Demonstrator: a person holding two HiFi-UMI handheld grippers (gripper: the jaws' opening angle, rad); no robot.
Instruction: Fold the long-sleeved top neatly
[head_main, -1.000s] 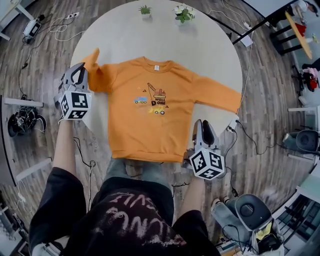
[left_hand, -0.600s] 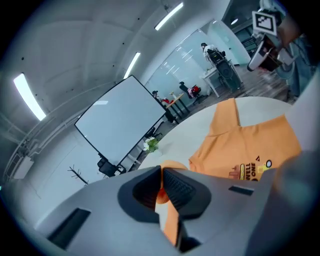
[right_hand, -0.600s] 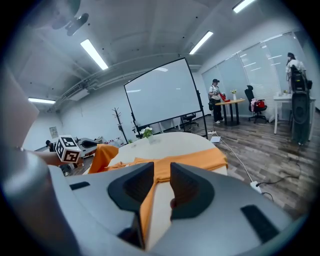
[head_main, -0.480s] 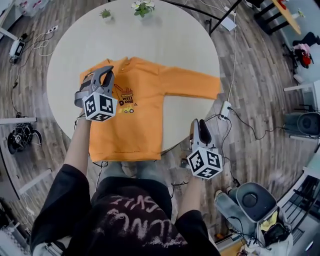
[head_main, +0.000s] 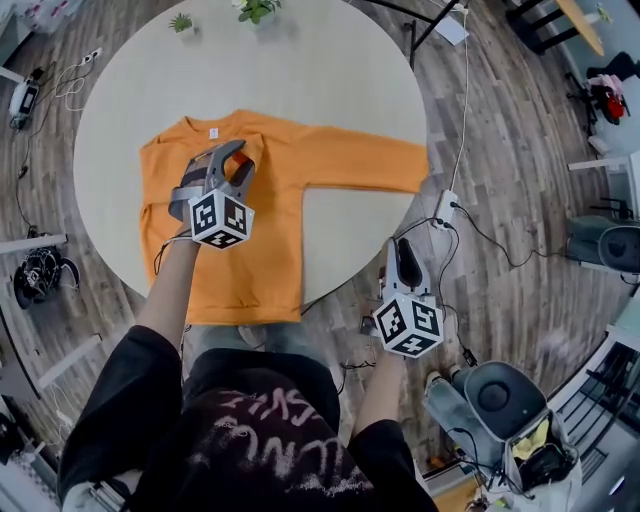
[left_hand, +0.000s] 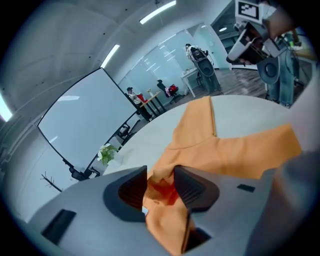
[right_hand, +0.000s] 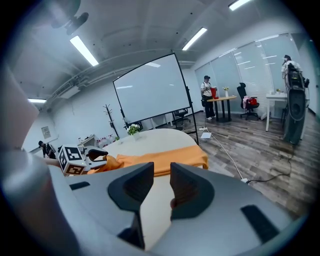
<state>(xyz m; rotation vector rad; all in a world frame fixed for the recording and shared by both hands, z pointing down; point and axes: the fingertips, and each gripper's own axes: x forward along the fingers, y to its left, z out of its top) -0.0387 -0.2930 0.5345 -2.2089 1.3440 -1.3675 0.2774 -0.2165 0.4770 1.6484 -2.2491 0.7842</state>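
Observation:
An orange long-sleeved top (head_main: 270, 250) lies flat on the round pale table (head_main: 330, 80), hem toward me. Its left sleeve is folded in over the chest. My left gripper (head_main: 235, 162) hovers over that fold; its jaws are opening, with the sleeve cloth (left_hand: 165, 200) still loosely between them (left_hand: 161, 187). The right sleeve (head_main: 370, 165) stretches out to the table's right edge. My right gripper (head_main: 403, 252) hangs beyond the table's near-right rim, open with nothing between its jaws (right_hand: 161, 187). From it I see the sleeve (right_hand: 165, 162) and the left gripper (right_hand: 82, 157).
Two small potted plants (head_main: 257, 8) (head_main: 182, 22) stand at the table's far edge. A power strip with cables (head_main: 445, 210) lies on the wooden floor to the right. A grey chair (head_main: 495, 400) stands near my right side.
My left gripper has carried the left sleeve from the table's left side in over the chest and lowered it. The right gripper shifted slightly along the table's near-right edge.

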